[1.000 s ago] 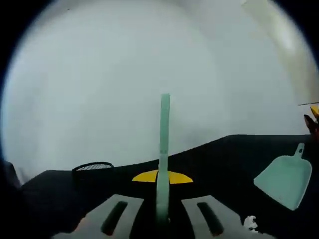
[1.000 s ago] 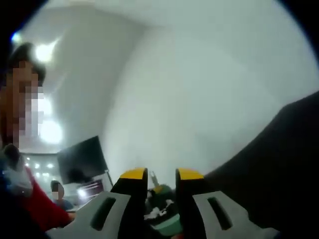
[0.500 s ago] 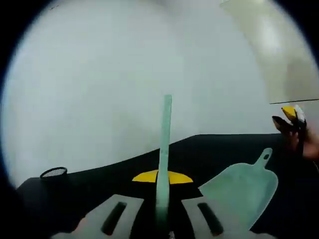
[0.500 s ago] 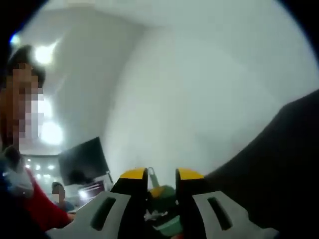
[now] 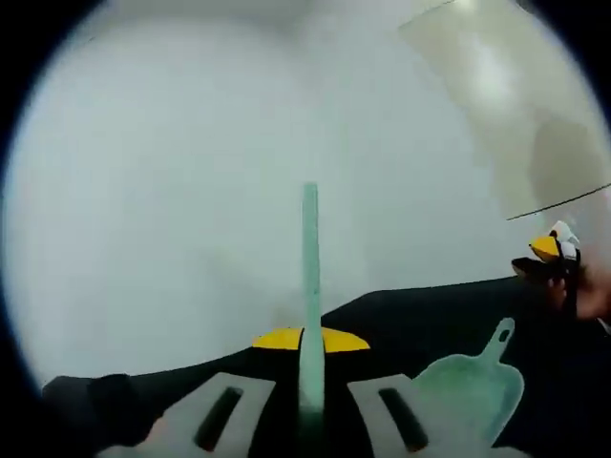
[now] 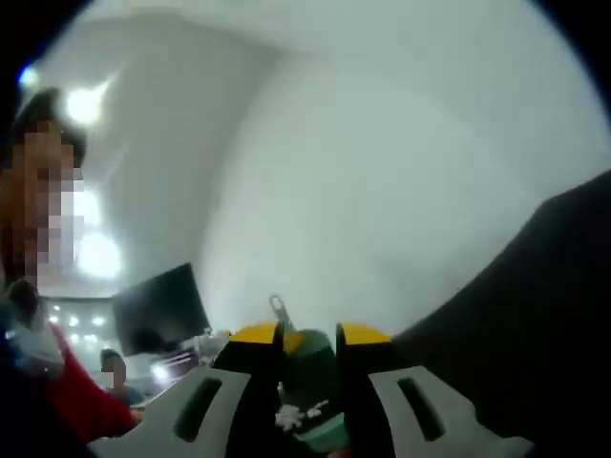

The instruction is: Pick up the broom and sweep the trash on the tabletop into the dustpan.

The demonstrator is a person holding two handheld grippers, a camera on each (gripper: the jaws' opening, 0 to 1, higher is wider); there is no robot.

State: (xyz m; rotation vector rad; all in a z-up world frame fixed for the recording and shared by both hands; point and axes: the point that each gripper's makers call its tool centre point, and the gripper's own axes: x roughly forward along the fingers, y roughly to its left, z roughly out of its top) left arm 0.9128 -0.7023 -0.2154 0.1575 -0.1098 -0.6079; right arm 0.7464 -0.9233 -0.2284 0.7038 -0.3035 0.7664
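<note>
Brooms: one, its pale green handle [image 5: 310,286] standing straight up between the jaws of the left gripper [image 5: 310,336], which is clamped on it.
Dustpans: one, pale green [image 5: 470,391], lying flat on the black tabletop [image 5: 420,310] at near right, handle pointing away.
Right gripper: its yellow tips [image 5: 549,250] show at far right in the left gripper view; in its own view the right gripper [image 6: 308,334] has jaws set narrowly apart with nothing clearly between them.
Trash: white scraps [image 6: 296,414] on something green, low between the right jaws.
Room: the table's far edge runs against a plain wall; open black surface lies between broom and dustpan.
Change: the mesh cup at far left is out of frame now, and the dustpan sits lower and further right in view, with the camera swinging.
</note>
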